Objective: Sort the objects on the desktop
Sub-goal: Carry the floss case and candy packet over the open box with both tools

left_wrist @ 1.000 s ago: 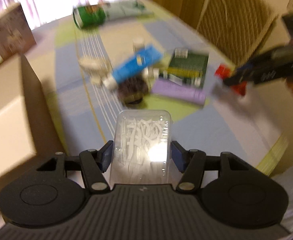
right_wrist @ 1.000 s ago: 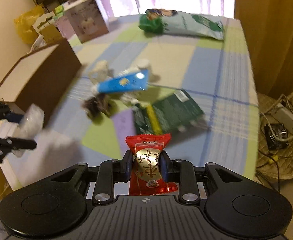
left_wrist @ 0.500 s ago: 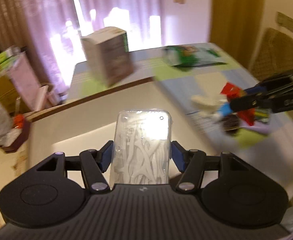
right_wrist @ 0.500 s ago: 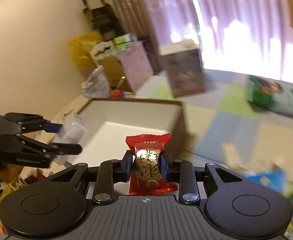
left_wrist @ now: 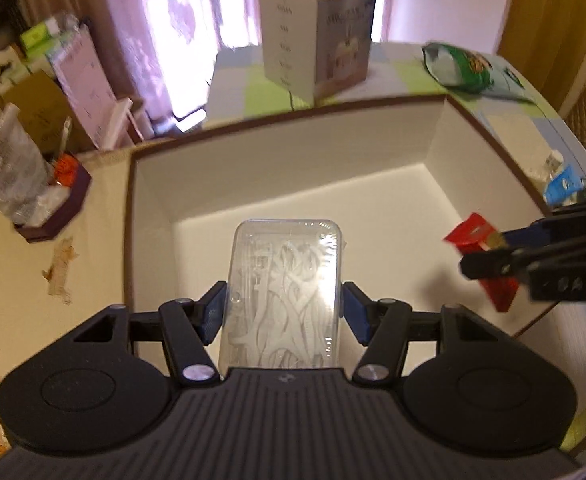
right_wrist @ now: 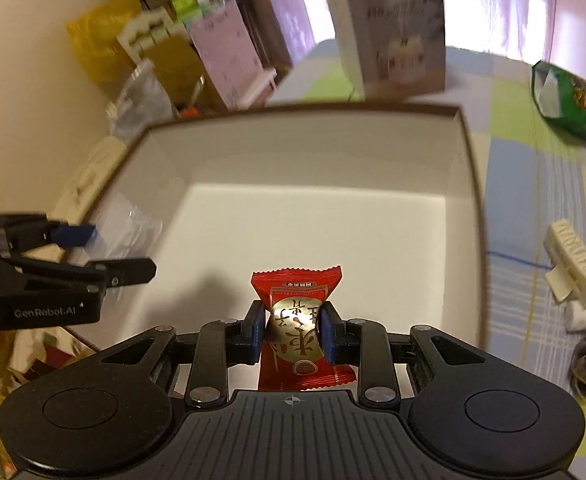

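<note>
Left tool (left_wrist: 283,312): clamped on one clear case (left_wrist: 285,280)
Right tool (right_wrist: 291,330): pinching one red sachet (right_wrist: 301,320)
Box (right_wrist: 463,152): one, frame centre
Bench (right_wrist: 533,184): checked cloth, right

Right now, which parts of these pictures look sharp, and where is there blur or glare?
Left wrist view: the clear plastic case is sharp, with a glare patch on its lid; the red packet at the right is smeared. Right wrist view: the red packet is crisp, the carton behind blurred, edges bent.
</note>
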{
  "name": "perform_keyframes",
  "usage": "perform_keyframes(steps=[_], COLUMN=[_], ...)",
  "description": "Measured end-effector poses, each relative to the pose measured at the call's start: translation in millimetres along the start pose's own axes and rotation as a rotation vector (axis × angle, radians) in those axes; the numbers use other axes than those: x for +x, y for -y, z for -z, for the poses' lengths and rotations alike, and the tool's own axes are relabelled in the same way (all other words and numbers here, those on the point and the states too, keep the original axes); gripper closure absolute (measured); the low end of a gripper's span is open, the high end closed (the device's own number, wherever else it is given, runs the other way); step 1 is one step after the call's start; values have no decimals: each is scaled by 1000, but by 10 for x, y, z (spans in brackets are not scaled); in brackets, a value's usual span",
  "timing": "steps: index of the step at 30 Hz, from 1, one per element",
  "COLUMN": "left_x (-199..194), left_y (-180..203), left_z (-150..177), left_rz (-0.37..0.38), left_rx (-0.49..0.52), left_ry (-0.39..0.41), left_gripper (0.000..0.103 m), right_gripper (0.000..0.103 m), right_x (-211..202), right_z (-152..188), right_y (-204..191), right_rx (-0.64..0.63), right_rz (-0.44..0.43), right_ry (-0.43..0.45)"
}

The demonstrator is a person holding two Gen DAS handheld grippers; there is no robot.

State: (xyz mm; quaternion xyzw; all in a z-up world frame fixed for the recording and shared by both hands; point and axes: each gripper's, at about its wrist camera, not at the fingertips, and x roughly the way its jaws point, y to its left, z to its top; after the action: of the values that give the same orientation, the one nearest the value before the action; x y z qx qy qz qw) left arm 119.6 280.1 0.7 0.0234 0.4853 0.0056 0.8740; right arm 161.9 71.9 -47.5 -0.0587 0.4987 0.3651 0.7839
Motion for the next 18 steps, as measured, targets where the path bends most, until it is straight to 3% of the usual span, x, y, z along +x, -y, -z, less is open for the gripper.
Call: perform_keyframes(steps=[8,18], left_x=[414,576], left_y=[-139,-144], left_z=[103,67], left_rz=[57,61], left_rx=[-14,23], left_ry=[-117,-169], left_gripper=[47,46], right_gripper=[72,72], right_x=[314,500], right_z=[-1,-66], right_y=[-29,-28], right_rx=[19,-5], right_rz=[58,140], right_ry=[-79,-164])
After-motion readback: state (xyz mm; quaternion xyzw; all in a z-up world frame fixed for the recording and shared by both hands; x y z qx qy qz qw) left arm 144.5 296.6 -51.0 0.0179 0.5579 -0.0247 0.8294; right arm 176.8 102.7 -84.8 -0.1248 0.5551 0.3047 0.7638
